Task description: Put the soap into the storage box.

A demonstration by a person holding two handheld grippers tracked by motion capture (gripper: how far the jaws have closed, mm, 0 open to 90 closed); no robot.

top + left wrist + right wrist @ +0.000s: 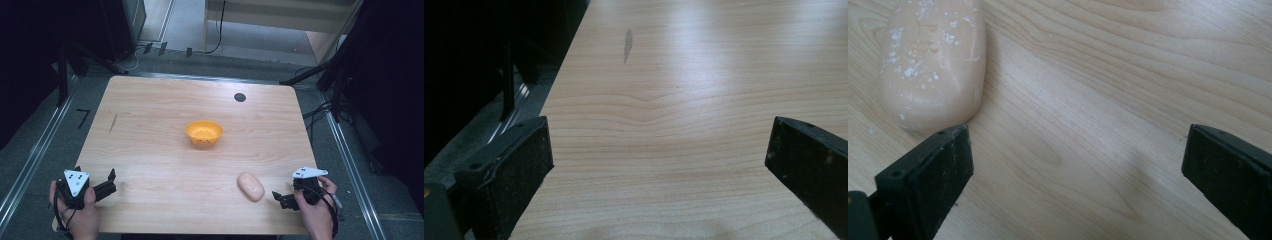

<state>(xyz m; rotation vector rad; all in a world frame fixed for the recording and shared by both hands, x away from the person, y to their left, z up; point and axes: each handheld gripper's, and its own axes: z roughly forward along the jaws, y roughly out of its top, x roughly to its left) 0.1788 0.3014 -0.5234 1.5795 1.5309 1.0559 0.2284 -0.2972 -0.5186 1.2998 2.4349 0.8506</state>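
While I rest both hands at the table's (150,100) near edge, my left tool (107,182) and right tool (281,198) gape wide, empty; the bread roll (250,186) lies just beside the right tool at ten o'clock, the orange bowl (204,133) mid-table.

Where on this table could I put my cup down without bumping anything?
Nearly anywhere. The table is bare along the far edge behind the orange bowl, and down the left side above the left gripper. It is tighter near the right front, where the pale oval lump lies beside the right gripper.
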